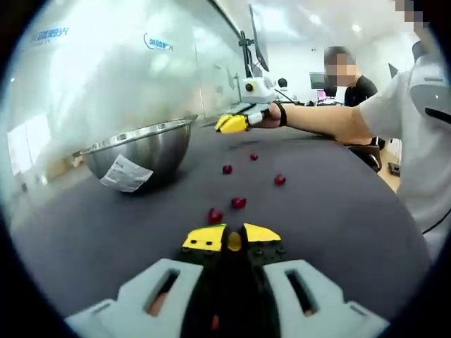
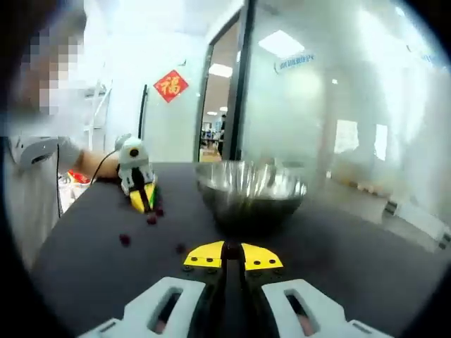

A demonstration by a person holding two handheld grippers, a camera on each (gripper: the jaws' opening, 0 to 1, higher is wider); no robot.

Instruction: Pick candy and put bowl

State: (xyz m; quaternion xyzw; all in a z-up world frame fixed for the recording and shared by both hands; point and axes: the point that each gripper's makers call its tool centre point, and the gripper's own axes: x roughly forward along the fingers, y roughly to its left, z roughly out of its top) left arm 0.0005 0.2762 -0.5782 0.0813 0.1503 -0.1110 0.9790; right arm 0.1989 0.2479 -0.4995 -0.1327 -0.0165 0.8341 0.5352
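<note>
While the left gripper holds its yellow-tipped jaws pressed together just above the dark grey table, a small yellowish piece shows between the tips, though whether it is a candy cannot be told. Just beyond lie small red candies, scattered across the table, and the shiny round steel bowl with a paper label stands farther off to one side. The right gripper is clenched with nothing seen between its tips, pointing at the bowl.

bowl interior: hidden behind its wall | candies in right gripper view: blurred, shape unclear
</note>
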